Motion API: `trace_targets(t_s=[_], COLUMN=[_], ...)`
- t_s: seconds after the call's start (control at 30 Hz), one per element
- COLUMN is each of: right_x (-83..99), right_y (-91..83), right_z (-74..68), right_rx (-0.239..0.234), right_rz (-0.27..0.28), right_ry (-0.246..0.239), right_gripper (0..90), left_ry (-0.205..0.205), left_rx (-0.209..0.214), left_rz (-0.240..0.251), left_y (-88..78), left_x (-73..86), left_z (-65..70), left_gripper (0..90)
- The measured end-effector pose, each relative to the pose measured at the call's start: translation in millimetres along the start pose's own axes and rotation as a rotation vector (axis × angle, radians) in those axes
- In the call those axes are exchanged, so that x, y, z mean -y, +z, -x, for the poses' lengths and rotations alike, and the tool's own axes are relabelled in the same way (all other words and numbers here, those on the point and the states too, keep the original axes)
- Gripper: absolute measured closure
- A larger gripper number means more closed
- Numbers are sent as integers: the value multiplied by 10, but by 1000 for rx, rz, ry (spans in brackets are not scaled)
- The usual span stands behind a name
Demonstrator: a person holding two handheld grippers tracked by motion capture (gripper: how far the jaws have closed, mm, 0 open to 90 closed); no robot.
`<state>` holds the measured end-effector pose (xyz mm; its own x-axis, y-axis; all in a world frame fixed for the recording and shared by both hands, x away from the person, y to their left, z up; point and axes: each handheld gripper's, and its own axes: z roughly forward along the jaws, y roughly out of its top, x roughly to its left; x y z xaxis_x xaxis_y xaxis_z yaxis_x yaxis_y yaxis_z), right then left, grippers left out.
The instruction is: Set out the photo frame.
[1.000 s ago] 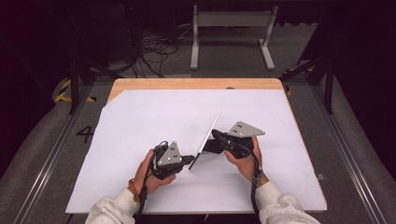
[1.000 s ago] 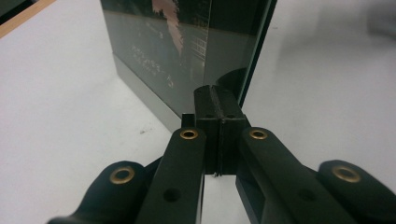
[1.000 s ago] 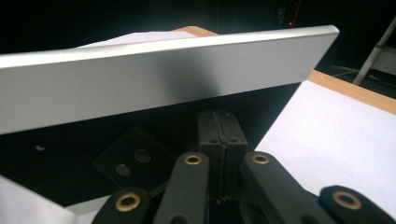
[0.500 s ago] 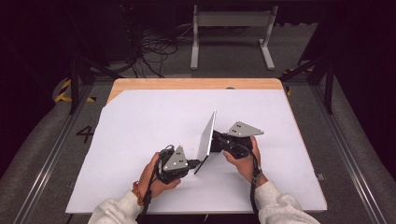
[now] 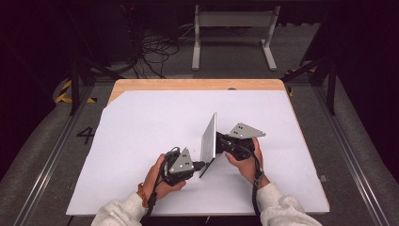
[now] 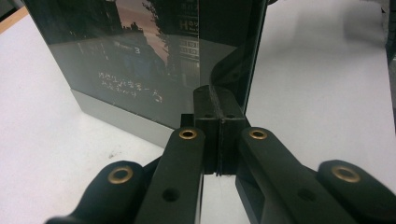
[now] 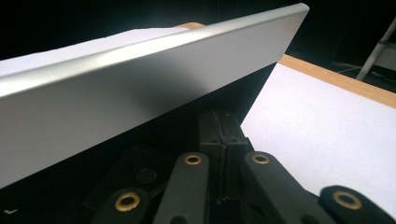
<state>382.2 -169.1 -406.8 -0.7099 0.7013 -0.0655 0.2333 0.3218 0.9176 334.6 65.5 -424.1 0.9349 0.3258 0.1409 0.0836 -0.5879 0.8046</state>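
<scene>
1. Raised since a second ago: thin panel (image 5: 209, 141) now stands steeper, near upright on edge.
2. Panel: silver back, dark printed glossy face, mid-front of white table (image 5: 141, 122).
3. Left gripper (image 5: 200, 165) pinches its lower edge.
4. Right gripper (image 5: 219, 141): jaws closed together behind the panel's silver back; whether they pinch it, cannot tell.

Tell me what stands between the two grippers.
In the high view, a thin silver panel stands on edge between the left gripper and the right gripper. The left gripper view shows its dark printed face.
</scene>
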Motion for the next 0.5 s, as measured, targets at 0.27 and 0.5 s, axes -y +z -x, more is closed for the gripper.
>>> trace_targets(t_s=[0.27,0.5], right_x=[13,15], right_y=[-103,-97], right_z=[40,22], right_rx=[23,10], right_rz=[-13,-12], right_ry=[-16,-19], right_gripper=[899,900], left_ry=[10,17], left_rx=[38,44], left_rz=[-1,-23], left_y=[-103,-72], left_x=[53,73], left_z=[-29,-6], left_gripper=[882,866])
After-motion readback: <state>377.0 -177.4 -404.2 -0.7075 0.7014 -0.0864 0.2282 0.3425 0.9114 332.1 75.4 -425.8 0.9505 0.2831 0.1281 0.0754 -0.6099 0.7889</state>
